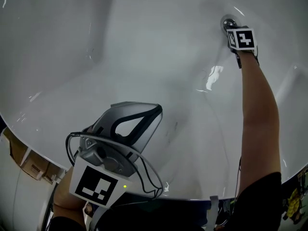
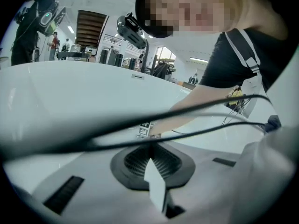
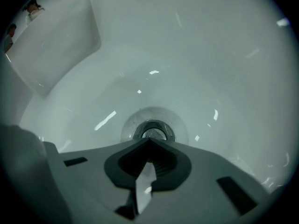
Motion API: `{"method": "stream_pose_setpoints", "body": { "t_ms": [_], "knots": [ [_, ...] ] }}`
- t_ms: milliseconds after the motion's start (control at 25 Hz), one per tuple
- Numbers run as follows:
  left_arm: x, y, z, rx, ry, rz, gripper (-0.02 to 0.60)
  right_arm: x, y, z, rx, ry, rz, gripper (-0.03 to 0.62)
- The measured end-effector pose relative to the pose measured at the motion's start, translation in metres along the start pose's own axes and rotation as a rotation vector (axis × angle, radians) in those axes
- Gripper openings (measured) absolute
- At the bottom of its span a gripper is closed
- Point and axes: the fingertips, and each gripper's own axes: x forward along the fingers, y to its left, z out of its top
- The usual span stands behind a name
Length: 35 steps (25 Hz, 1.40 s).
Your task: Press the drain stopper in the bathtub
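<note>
The chrome drain stopper [image 1: 227, 22] sits in the white bathtub's floor [image 1: 144, 57] at the top right of the head view. My right gripper [image 1: 232, 31], marker cube on top, reaches down to it on an outstretched bare arm [image 1: 260, 119]. In the right gripper view the jaws are shut to a point [image 3: 149, 142] at the near edge of the stopper [image 3: 154, 130]; I cannot tell whether they touch it. My left gripper [image 1: 158, 110] hangs over the tub's near rim, jaws shut [image 2: 150, 147] on nothing.
The tub's curved near rim [image 1: 43, 150] runs along the bottom of the head view, with cardboard boxes [image 1: 32, 166] outside it at left. Black cables [image 1: 144, 174] loop round the left gripper. A stepped ledge [image 3: 56, 45] rises in the tub wall.
</note>
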Motion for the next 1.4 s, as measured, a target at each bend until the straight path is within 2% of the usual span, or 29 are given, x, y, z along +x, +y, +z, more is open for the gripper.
{"method": "stream_pose_setpoints", "body": {
  "t_ms": [200, 320, 440, 520, 720, 880, 1000, 1120, 1240, 1320, 1400],
  "knots": [
    [0.000, 0.001, 0.008, 0.043, -0.024, 0.002, 0.005, -0.001, -0.002, 0.002, 0.016, -0.026, -0.036, 0.014],
    [0.002, 0.003, 0.008, 0.071, -0.036, 0.007, 0.005, -0.007, -0.005, 0.002, 0.116, -0.021, -0.068, 0.013],
    [0.004, 0.003, -0.004, 0.117, 0.000, 0.022, 0.005, -0.042, -0.011, 0.005, 0.225, -0.108, -0.078, 0.012],
    [-0.003, -0.005, 0.001, 0.132, 0.004, 0.017, 0.005, -0.090, -0.006, 0.008, 0.248, -0.214, -0.038, 0.012],
    [-0.040, -0.032, 0.061, 0.156, -0.088, -0.014, 0.005, -0.256, 0.016, 0.020, 0.284, -0.476, 0.090, 0.012],
    [-0.061, -0.039, 0.096, 0.119, -0.135, -0.021, 0.005, -0.345, 0.037, 0.008, 0.391, -0.590, 0.149, 0.012],
    [-0.092, -0.051, 0.110, 0.090, -0.090, -0.020, 0.005, -0.423, 0.058, 0.001, 0.455, -0.664, 0.182, 0.012],
    [-0.127, -0.058, 0.119, 0.083, -0.065, -0.016, 0.005, -0.491, 0.086, 0.000, 0.460, -0.735, 0.197, 0.012],
    [-0.154, -0.062, 0.148, 0.053, -0.113, 0.000, 0.005, -0.549, 0.106, 0.003, 0.468, -0.802, 0.210, 0.012],
    [-0.170, -0.071, 0.176, 0.005, -0.172, 0.000, 0.005, -0.586, 0.115, 0.005, 0.477, -0.834, 0.221, 0.012],
    [-0.186, -0.082, 0.206, -0.007, -0.232, -0.005, 0.005, -0.621, 0.125, 0.007, 0.485, -0.867, 0.226, 0.012]
  ]
}}
